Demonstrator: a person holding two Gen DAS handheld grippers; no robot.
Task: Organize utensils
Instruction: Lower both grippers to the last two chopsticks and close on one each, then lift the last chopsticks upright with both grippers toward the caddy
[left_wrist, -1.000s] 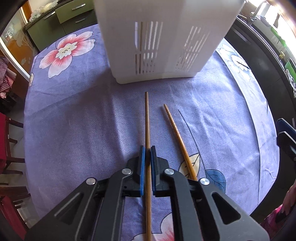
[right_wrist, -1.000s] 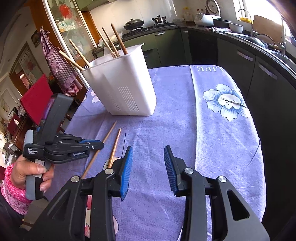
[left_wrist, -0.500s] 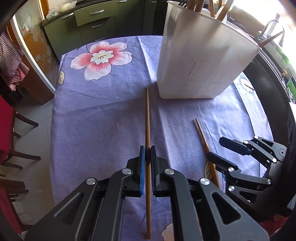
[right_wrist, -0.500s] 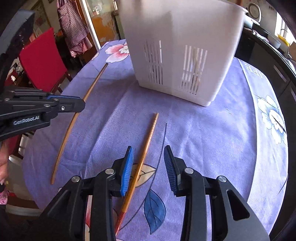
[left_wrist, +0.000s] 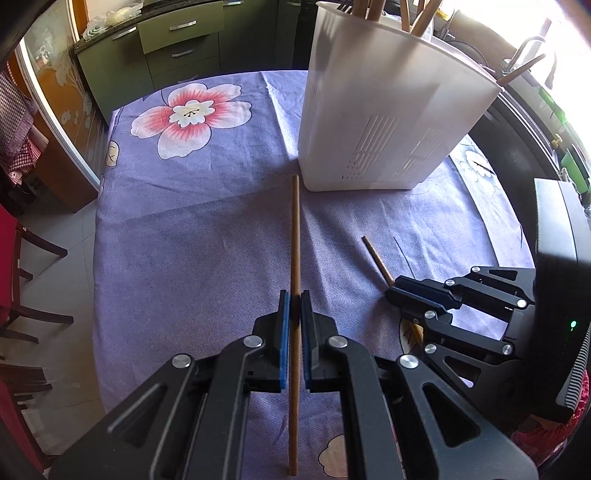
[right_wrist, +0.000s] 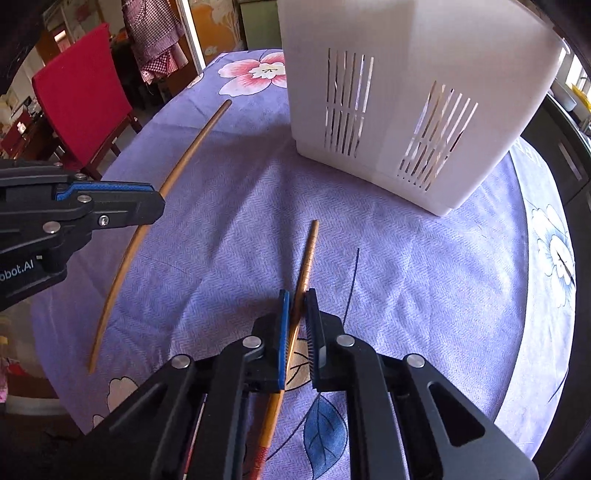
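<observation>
left gripper (left_wrist: 294, 299) clamps a chopstick (left_wrist: 294, 236); right gripper (right_wrist: 297, 295) seemingly pinches another chopstick (right_wrist: 308, 254)

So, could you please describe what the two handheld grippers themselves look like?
Both are matte black plastic linkage frames with silver rivets. The left gripper and right gripper carry blue ribbed pads inside the fingers. The left one's body shows white lettering ending "obot.AI"; the right one's body shows a small green light.

Left gripper (left_wrist: 294, 306), right gripper (right_wrist: 297, 306): black linkage frames showing silver rivets, blue pads lining fingers; pink patterned sleeve (left_wrist: 543, 439) showing.
</observation>
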